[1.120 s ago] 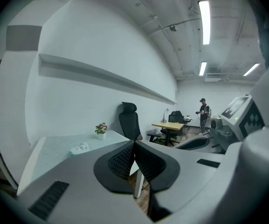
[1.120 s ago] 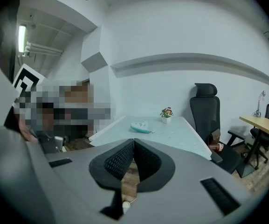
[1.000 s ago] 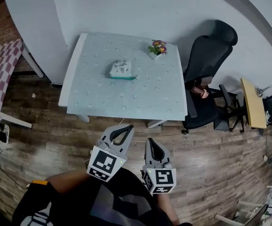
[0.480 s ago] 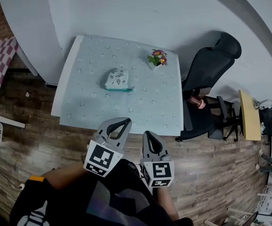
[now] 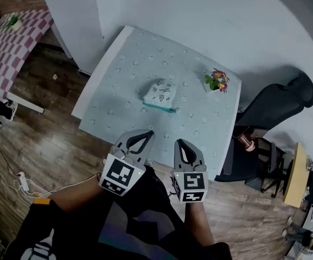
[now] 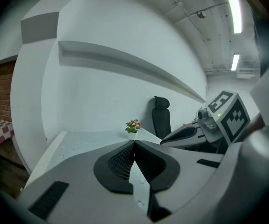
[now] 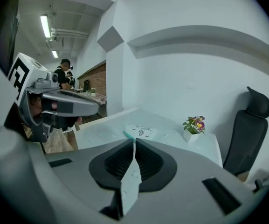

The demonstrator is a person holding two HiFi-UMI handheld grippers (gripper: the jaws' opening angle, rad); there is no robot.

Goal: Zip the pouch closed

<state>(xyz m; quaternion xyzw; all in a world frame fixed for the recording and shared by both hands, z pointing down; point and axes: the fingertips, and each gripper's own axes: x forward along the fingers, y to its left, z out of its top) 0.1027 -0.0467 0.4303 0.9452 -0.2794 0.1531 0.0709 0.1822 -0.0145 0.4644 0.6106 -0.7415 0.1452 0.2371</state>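
While the left gripper (image 5: 148, 134) and right gripper (image 5: 181, 143) hung short of the table (image 5: 113, 85), the head view showed the white pouch (image 5: 160, 92) mid-table, well apart from both. Left gripper view: jaws pressed together, empty, with no pouch in sight. Right gripper view: jaws likewise together, pouch (image 7: 141, 132) ahead. Arriving closed, they would probably shove it rather than catch the teal zipper (image 5: 161, 106).
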